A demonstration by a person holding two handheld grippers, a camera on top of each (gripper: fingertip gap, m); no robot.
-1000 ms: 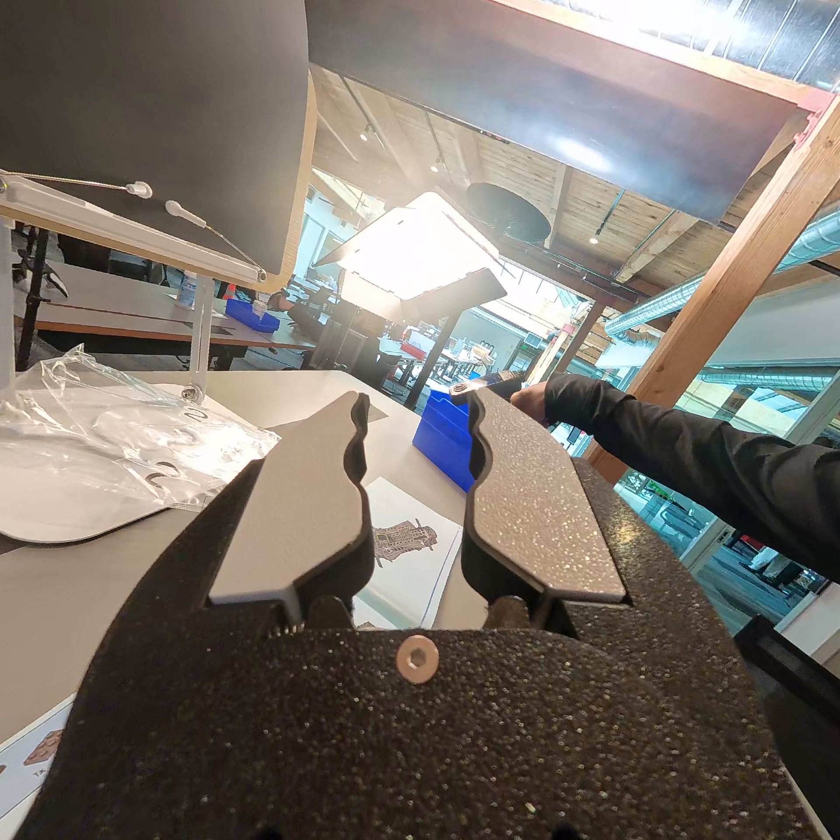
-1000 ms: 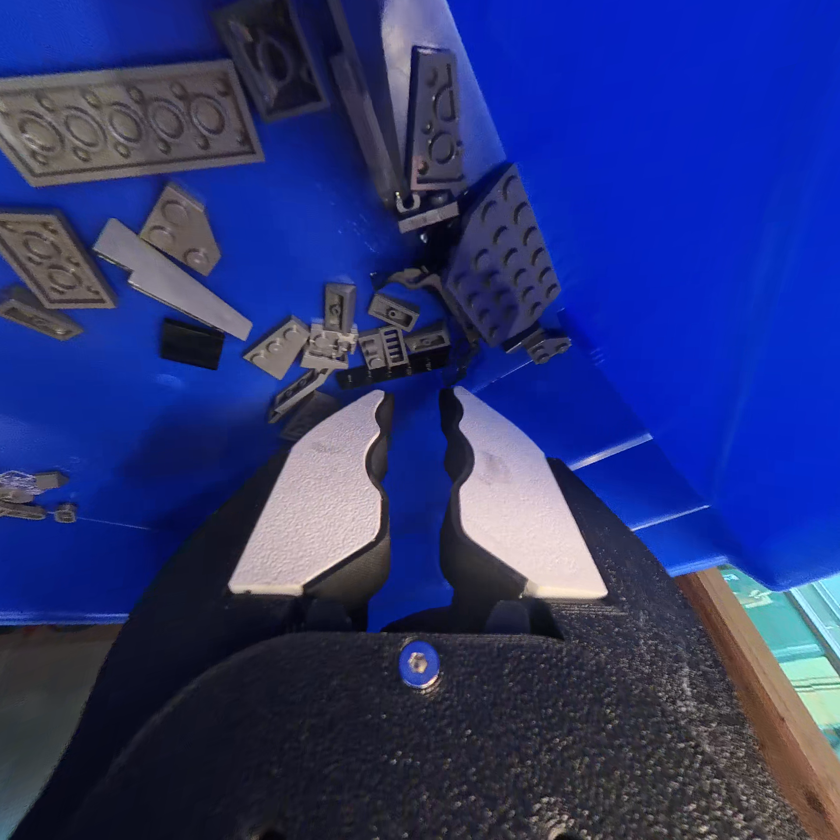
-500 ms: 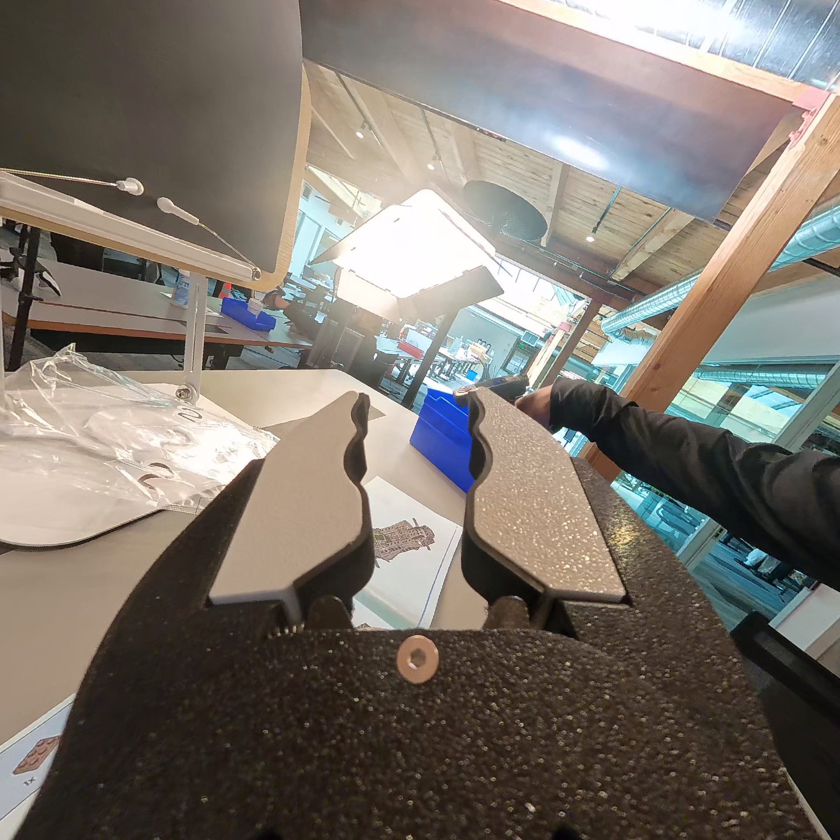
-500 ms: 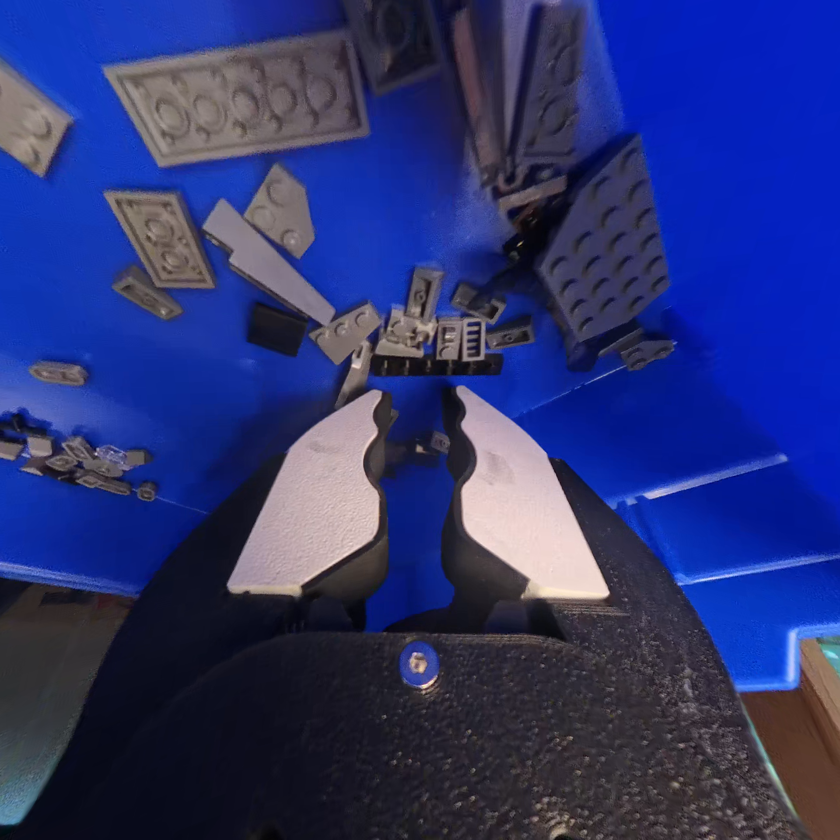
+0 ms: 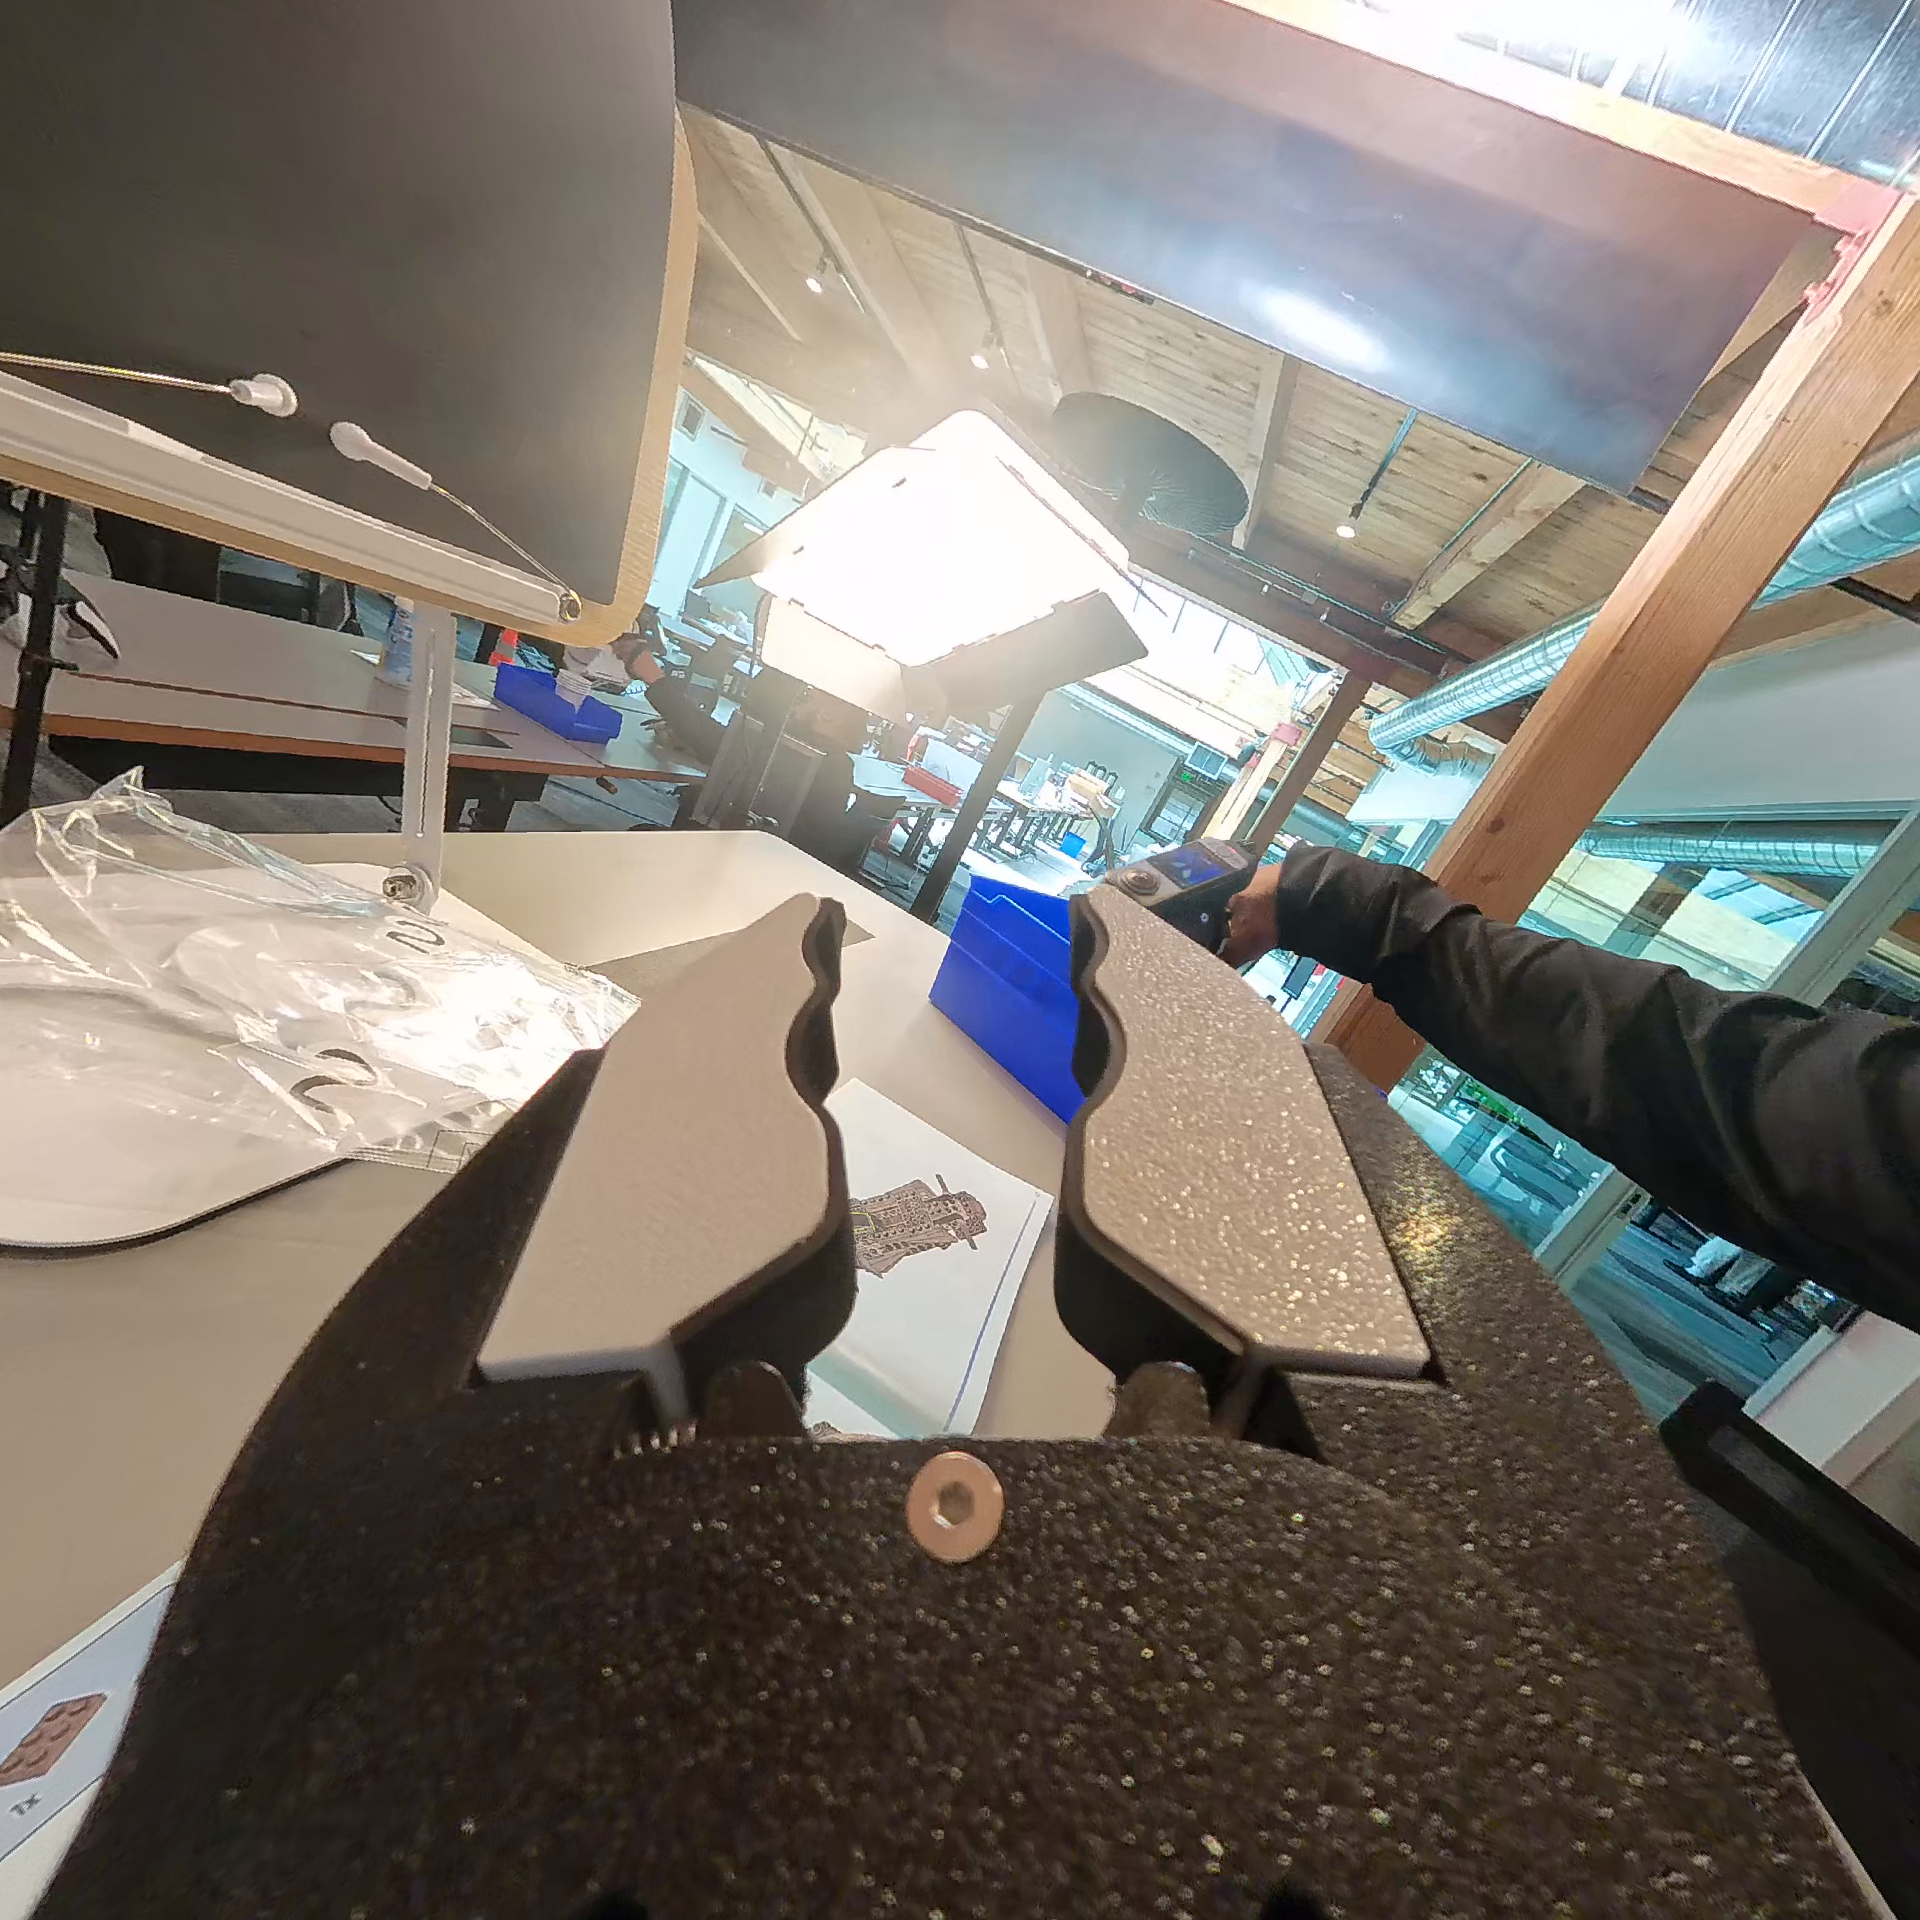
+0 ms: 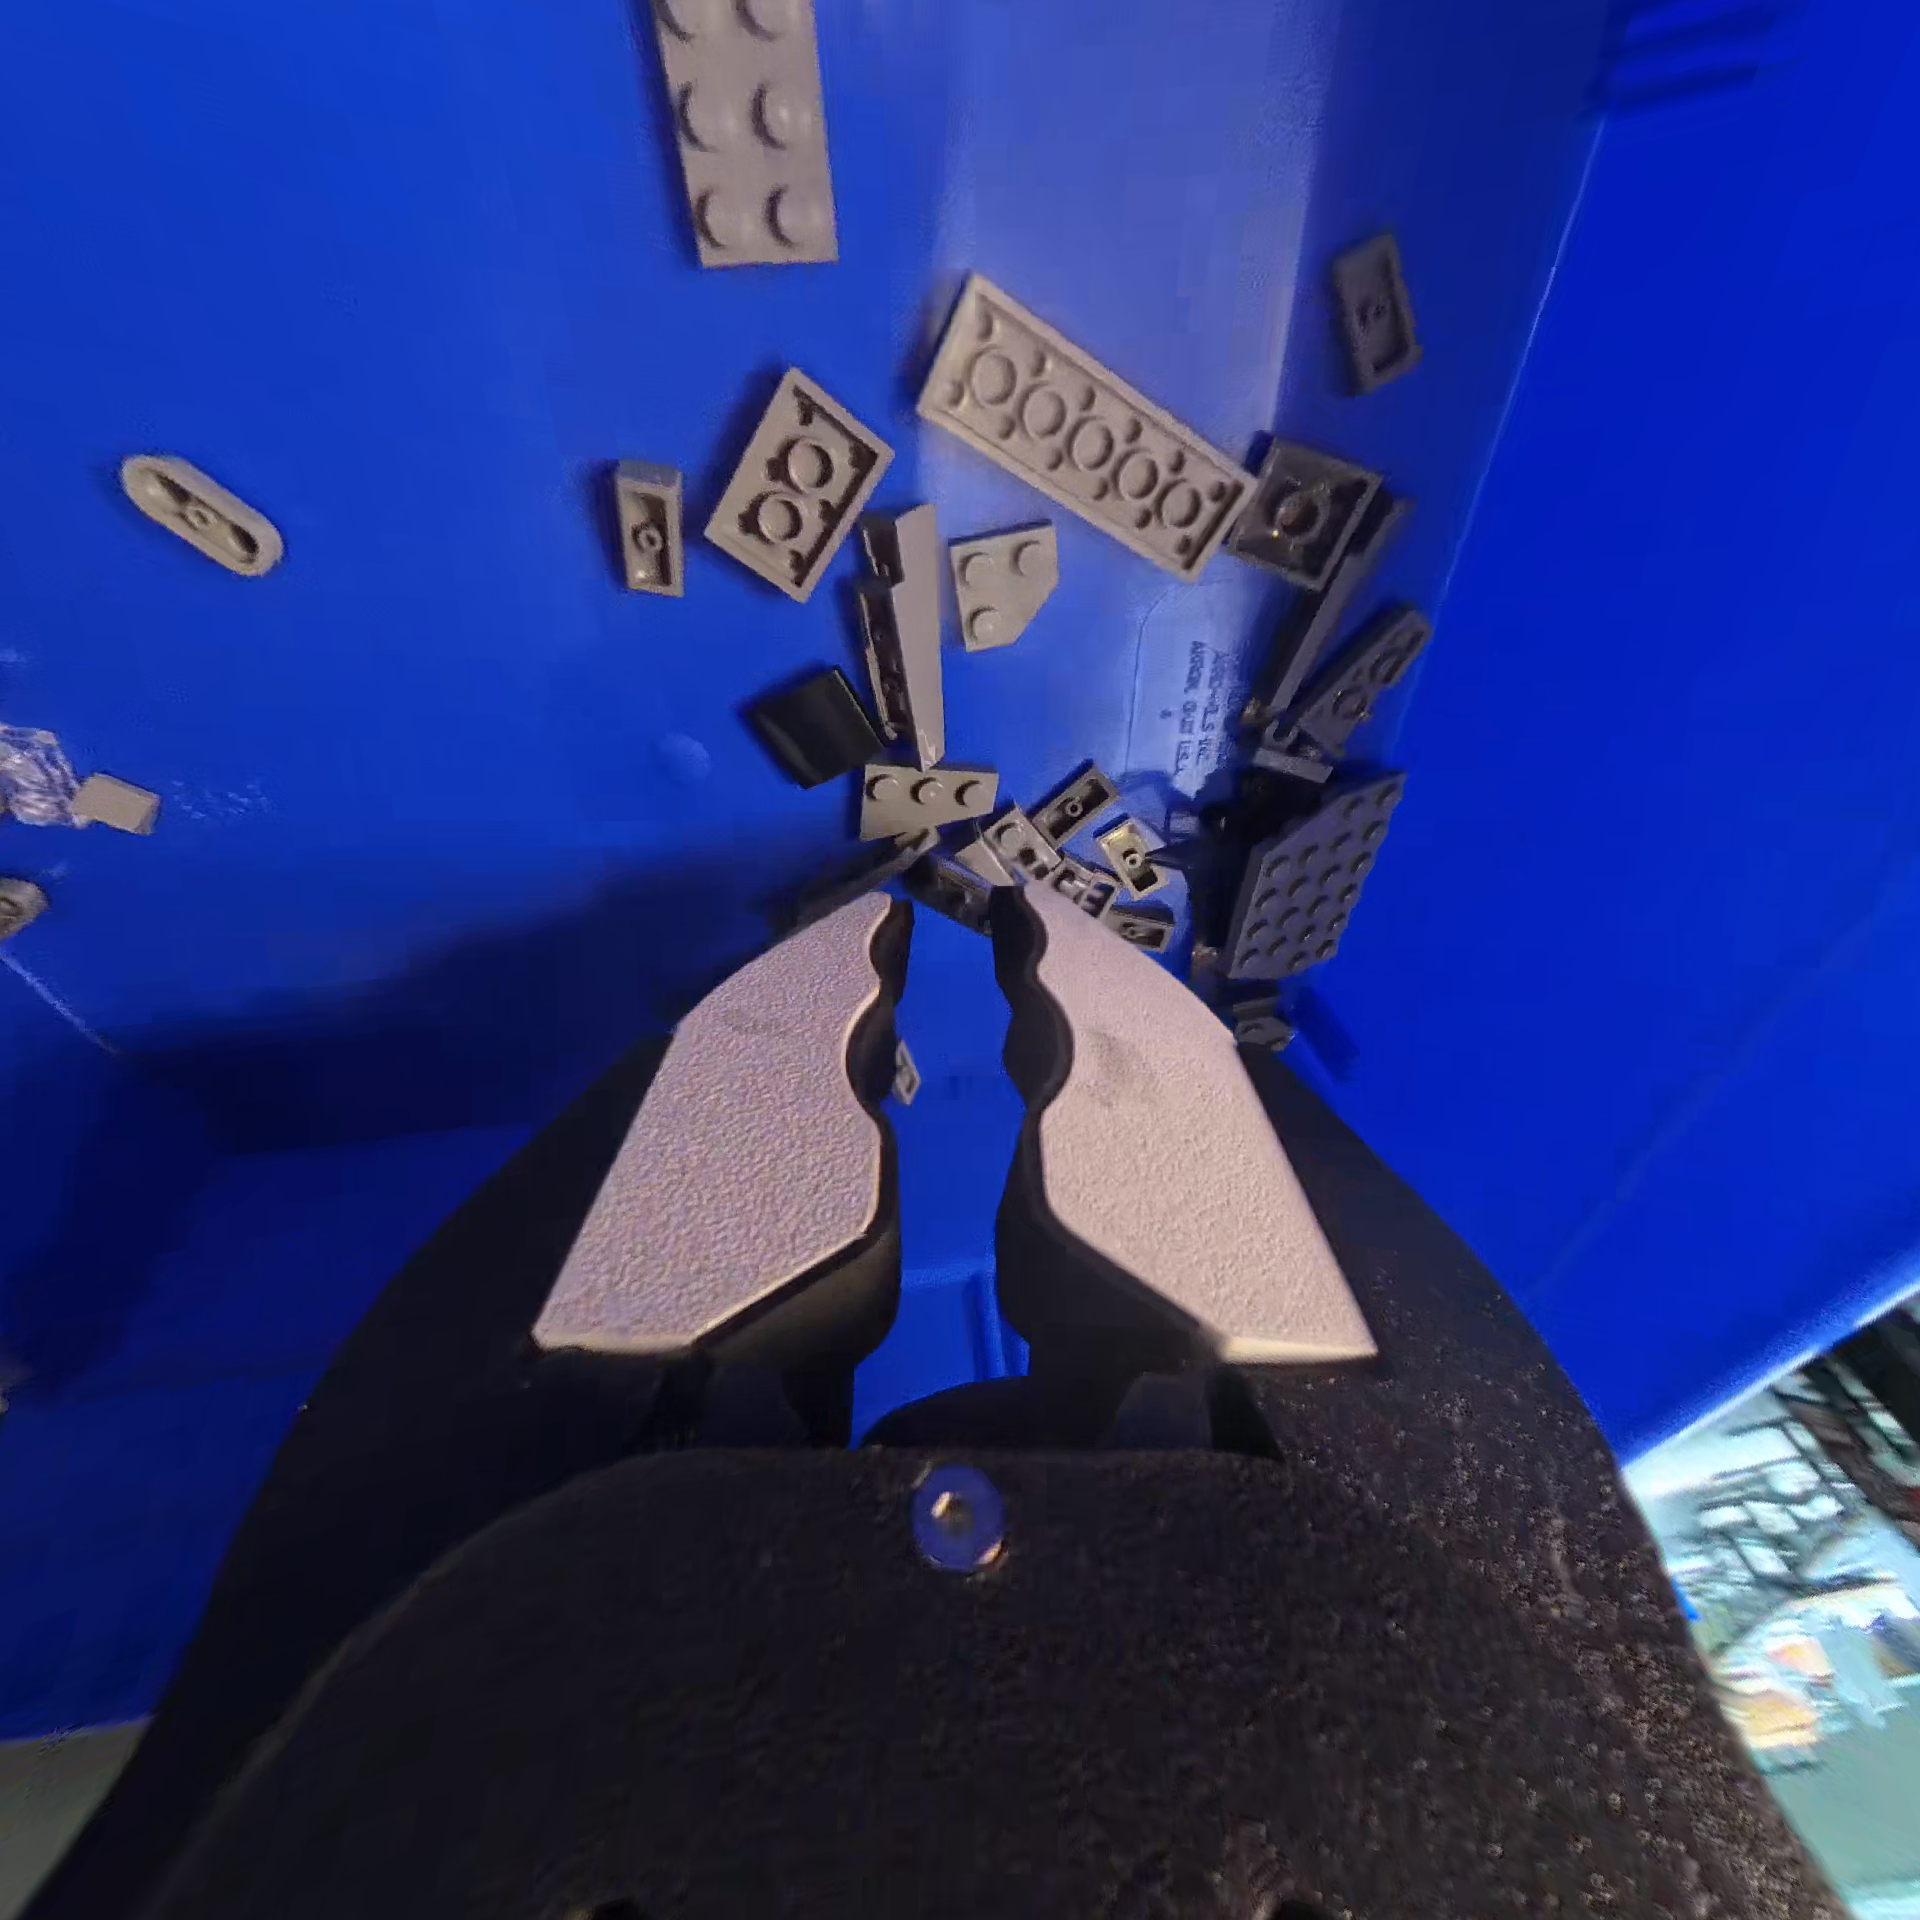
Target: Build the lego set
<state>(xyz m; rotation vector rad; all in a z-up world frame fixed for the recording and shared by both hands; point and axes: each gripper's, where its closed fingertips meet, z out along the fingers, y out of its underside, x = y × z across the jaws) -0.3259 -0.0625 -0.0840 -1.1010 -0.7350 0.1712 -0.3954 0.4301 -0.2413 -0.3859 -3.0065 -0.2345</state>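
Note:
My right gripper (image 6: pixel 951 904) is inside a blue bin (image 6: pixel 416 416), fingertips just short of a pile of small grey bricks (image 6: pixel 1070 831). Its jaws stand narrowly apart, with blue bin floor showing between the pads and nothing pressed between them. A grey three-stud plate (image 6: pixel 928 795) lies just ahead of the tips, and a tiny grey piece (image 6: pixel 904 1070) lies beside the left finger. My left gripper (image 5: pixel 956 914) is open and empty above a grey table (image 5: pixel 156 1351), over a printed sheet (image 5: pixel 935 1226). The bin (image 5: pixel 997 987) and the other gripper (image 5: pixel 1195 873) show beyond it.
In the bin lie a long grey plate (image 6: pixel 1081 473), a dark grey square plate (image 6: pixel 1314 883) against the right wall and a black tile (image 6: pixel 821 722). Clear plastic bags (image 5: pixel 260 997) lie at the table's left. A person's black sleeve (image 5: pixel 1610 1060) reaches to the bin. A wooden post (image 5: pixel 1662 623) stands right. One gripper's finger ends stand about 50 cm off the other's. To the long grey plate (image 6: pixel 1081 473): right tips about 7 cm, left tips about 50 cm.
My right gripper has swung across the bin toward the pile near the right wall, and its jaws have narrowed a little. My left gripper has barely moved and stays open.

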